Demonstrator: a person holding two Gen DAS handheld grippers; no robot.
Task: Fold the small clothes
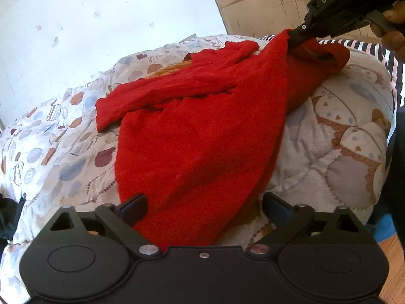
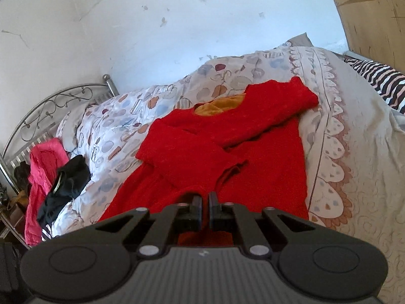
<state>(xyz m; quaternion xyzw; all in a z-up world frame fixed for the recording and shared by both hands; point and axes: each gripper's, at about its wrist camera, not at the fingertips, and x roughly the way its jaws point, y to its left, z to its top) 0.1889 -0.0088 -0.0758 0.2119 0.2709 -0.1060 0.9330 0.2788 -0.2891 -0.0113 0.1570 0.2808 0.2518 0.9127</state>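
From the left wrist view, the red sweater (image 1: pixel 202 136) lay on the patterned quilt (image 1: pixel 329 131), and that quilt serves as the landmark here. The left gripper (image 1: pixel 205 206) hovered low over the quilt's near edge with its jaws wide apart, the sweater's hem lying between them but not pinched; it looked placed to take that hem for a fold. Across the quilt, the right gripper (image 1: pixel 296 36) was clamped on a bunch of the red knit, drawing it up off the quilt into a taut ridge, probably to carry that side over. A hand (image 1: pixel 392 29) held its handle.

From the right wrist view, the right gripper (image 2: pixel 205 200) showed its jaws nearly together, red cloth visible just below them. The sweater (image 2: pixel 227 157) lay spread mid-quilt (image 2: pixel 354 177), both sleeves crossed over its chest, likely tucked in ahead of the body fold. A pink garment (image 2: pixel 43 177) and a black garment (image 2: pixel 65 187) waited at the quilt's far left edge, well apart from the sweater.
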